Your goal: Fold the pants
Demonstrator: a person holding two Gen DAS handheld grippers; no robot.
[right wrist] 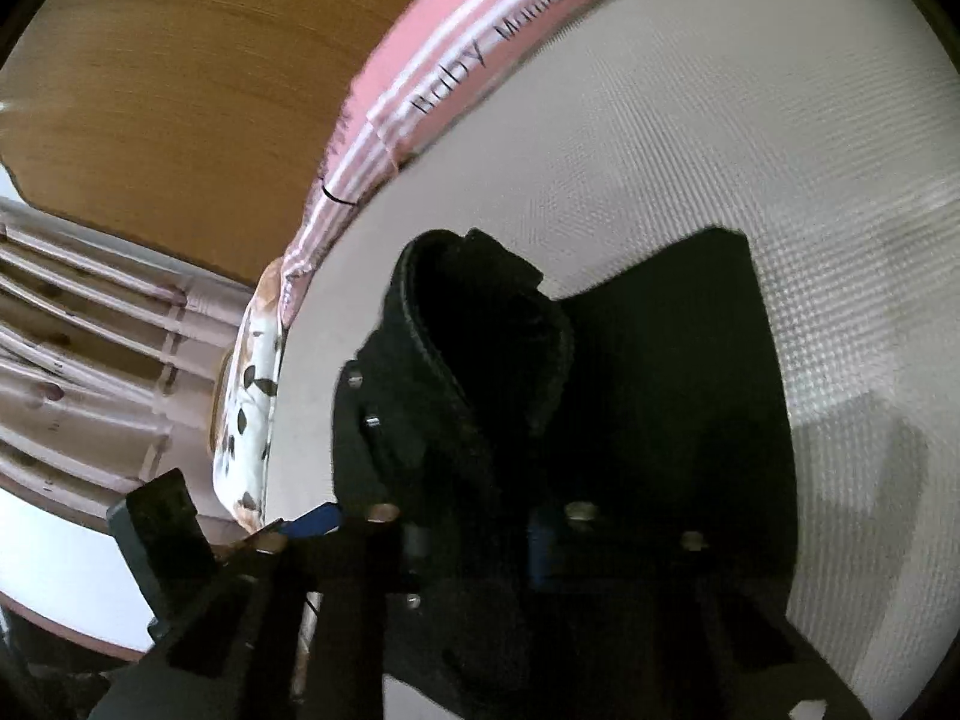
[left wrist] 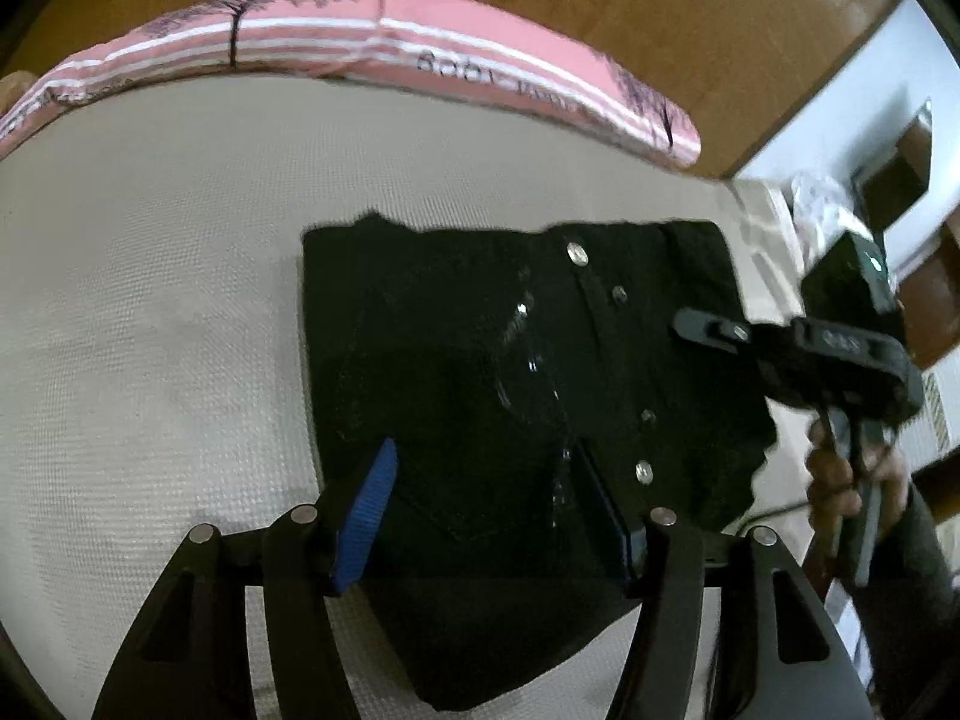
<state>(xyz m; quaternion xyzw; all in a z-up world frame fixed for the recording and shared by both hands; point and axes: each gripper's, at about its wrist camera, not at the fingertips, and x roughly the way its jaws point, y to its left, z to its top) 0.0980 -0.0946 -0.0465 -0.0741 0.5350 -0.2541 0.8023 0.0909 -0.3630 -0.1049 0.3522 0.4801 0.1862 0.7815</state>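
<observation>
While black denim pants [left wrist: 510, 372] lie folded on the white textured mattress [left wrist: 150, 312], two grippers work them.
Left hand-held gripper [left wrist: 498, 510] hovers released above the fabric; right hand-held gripper [right wrist: 474, 531] is clenched on the waistband edge.

**Soft light, round pictures, a very dark middle**

Both pictures are bent like a fish's eye. Straight lines curve, and the corners are black. The light is soft and seems to come from a bright white spot at the edge of each picture. The white bed cover [left wrist: 150, 300] looks bright and you can see its little bumps. The black pants [left wrist: 480, 360] are so dark that their folds hardly show; only the metal studs shine. In the right view a grey shadow [right wrist: 852, 468] lies on the cover. The pink blanket [left wrist: 360, 42] is smeared, and its letters are hard to read.
</observation>
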